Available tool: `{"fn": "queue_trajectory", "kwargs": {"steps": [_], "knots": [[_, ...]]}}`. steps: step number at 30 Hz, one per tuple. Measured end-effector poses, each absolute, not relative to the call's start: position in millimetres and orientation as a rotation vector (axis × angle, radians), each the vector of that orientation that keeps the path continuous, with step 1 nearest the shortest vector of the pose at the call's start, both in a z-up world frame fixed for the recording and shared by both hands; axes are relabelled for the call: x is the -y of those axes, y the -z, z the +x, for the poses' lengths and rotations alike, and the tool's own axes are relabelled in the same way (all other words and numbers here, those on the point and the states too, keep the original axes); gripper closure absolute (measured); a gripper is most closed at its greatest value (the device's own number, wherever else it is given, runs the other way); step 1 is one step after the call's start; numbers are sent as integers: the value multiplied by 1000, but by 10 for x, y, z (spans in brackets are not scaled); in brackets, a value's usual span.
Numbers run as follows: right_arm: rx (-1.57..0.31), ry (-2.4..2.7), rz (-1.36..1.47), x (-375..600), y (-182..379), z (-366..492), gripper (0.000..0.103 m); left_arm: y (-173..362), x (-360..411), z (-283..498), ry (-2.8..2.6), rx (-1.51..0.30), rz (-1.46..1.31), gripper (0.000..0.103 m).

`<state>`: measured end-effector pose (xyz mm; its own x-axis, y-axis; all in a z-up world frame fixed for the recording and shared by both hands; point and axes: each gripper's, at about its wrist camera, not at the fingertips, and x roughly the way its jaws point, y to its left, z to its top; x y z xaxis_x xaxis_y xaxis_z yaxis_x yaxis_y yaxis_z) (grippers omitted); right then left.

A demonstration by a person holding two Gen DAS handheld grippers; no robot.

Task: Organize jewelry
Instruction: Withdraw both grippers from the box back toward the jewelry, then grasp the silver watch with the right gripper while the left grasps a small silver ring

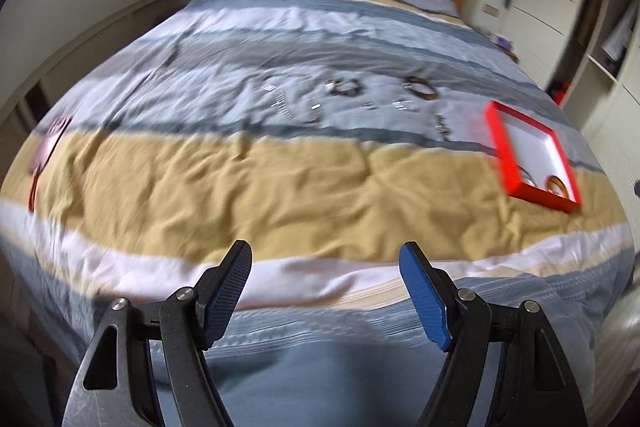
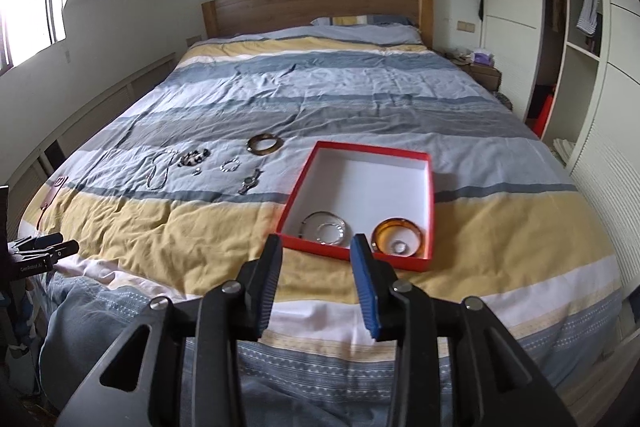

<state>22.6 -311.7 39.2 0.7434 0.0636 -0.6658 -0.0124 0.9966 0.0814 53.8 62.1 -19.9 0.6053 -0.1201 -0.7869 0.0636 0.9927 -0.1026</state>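
Two empty, parted tongs, left (image 1: 325, 255) and right (image 2: 316, 247); red box (image 2: 431, 207) lengthwise toward the headboard (image 2: 316, 3).

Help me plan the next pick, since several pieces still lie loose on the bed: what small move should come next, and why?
Probably move the right hand-held gripper, open and empty, forward and left toward the watch, the loose piece nearest the red box. The box already holds bangles at its near end, while the watch and other pieces still lie on the bedspread.
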Motion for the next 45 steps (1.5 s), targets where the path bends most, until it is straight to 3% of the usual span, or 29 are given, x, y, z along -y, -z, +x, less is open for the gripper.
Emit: {"fn": "queue_trajectory", "kwargs": {"steps": [13, 35, 45], "knots": [[-836, -141, 57, 2684, 33, 849, 69, 714, -888, 786, 37, -999, -118, 28], [-952, -314, 52, 1803, 754, 2015, 69, 1025, -979, 1795, 31, -1012, -150, 28], [-973, -282, 86, 1841, 994, 2398, 69, 1046, -806, 2239, 109, -992, -140, 30]]}}
